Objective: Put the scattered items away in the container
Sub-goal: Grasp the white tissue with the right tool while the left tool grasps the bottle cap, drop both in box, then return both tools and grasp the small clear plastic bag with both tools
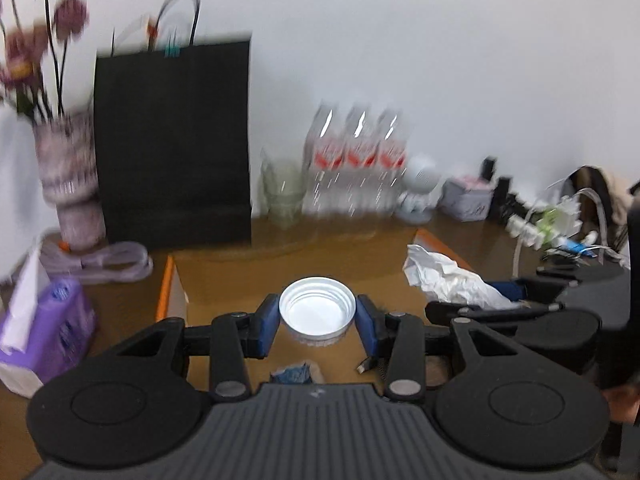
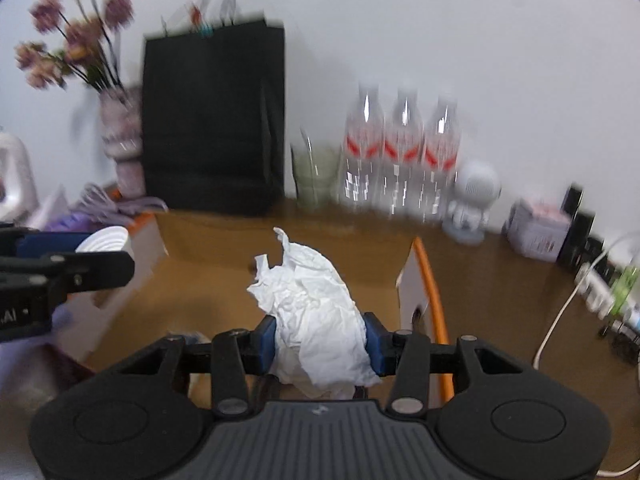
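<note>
Your left gripper [image 1: 317,322] is clamped on a white jar lid [image 1: 317,308], its blue pads pressing the rim from both sides and the ribbed hollow side facing the camera. Your right gripper [image 2: 320,340] has a crumpled white tissue [image 2: 316,312] pinched between its blue pads, the loose folds bulging above and below them. Both loads hang over an open cardboard box [image 1: 173,300] with orange-edged flaps; below the left gripper, a blue scrap [image 1: 294,374] and a small plug end [image 1: 366,366] lie inside the box. Beyond the box, along the white wall, stand a black paper bag [image 1: 172,140], a glass tumbler [image 1: 282,192], three clear water bottles [image 1: 358,160] and a small white robot figure [image 1: 418,188]. Left of the bag is a vase of purple flowers [image 1: 70,176], with a purple tissue pack [image 1: 44,332] nearer you.
</note>
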`<state>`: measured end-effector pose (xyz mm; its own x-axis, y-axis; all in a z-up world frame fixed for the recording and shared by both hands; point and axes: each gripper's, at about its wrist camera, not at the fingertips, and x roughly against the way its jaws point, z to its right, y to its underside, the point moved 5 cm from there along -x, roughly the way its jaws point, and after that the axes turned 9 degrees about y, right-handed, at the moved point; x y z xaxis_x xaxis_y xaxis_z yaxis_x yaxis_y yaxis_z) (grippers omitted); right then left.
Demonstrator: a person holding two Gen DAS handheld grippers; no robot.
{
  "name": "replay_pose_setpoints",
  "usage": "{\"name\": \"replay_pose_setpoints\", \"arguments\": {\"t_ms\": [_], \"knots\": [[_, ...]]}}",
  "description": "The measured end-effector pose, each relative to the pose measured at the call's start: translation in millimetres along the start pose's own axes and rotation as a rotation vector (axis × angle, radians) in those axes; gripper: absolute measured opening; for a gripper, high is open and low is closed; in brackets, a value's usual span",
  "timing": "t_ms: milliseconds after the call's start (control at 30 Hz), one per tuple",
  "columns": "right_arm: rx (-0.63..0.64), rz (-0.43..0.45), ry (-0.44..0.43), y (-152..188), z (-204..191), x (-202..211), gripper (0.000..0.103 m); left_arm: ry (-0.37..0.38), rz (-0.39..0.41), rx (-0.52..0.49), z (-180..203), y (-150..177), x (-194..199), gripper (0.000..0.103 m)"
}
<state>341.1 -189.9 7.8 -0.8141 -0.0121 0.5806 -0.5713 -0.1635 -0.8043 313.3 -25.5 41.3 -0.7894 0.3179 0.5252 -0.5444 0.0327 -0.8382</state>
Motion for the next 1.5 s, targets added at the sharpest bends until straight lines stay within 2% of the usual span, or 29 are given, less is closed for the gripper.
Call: {"name": "replay_pose_setpoints", "arguments": {"t_ms": [167,233,267,300,333,400,433,633,833,1033,1233,1500], "knots": [[0.000,-0.079,0.009,13,-5,-36,0.048,-0.054,-0.090,0.051,-21,7,-31,0.043],[0.007,-0.091,0.010,16,-7,-42,0.062,-0.066,-0.112,0.067,-25,9,-37,0.062],[0.007,-0.094,0.010,16,-8,-44,0.067,-0.071,-0.119,0.077,-27,9,-39,0.085],[0.005,-0.093,0.010,16,-8,-43,0.079,-0.073,-0.114,0.081,-28,9,-38,0.098],[0.003,-0.090,0.009,15,-8,-42,0.094,-0.073,-0.104,0.078,-28,8,-37,0.102],[0.001,-0.080,0.000,15,-6,-38,0.102,-0.072,-0.084,0.065,-27,5,-33,0.103],[0.002,-0.077,-0.003,15,-5,-35,0.103,-0.072,-0.081,0.066,-26,4,-32,0.103],[-0.007,-0.060,-0.008,12,0,-21,0.103,-0.049,-0.086,0.109,-25,3,-25,0.103],[-0.009,-0.040,-0.010,12,2,-1,0.103,-0.050,-0.072,0.097,-15,3,-8,0.103],[-0.016,-0.003,-0.023,23,14,38,0.103,-0.006,0.003,0.080,-5,7,41,0.103],[-0.010,0.034,-0.034,65,40,97,0.103,0.059,0.026,0.049,-2,54,98,0.103],[-0.042,-0.047,-0.043,152,54,136,0.103,0.029,-0.074,0.090,-12,137,127,0.103]]}}
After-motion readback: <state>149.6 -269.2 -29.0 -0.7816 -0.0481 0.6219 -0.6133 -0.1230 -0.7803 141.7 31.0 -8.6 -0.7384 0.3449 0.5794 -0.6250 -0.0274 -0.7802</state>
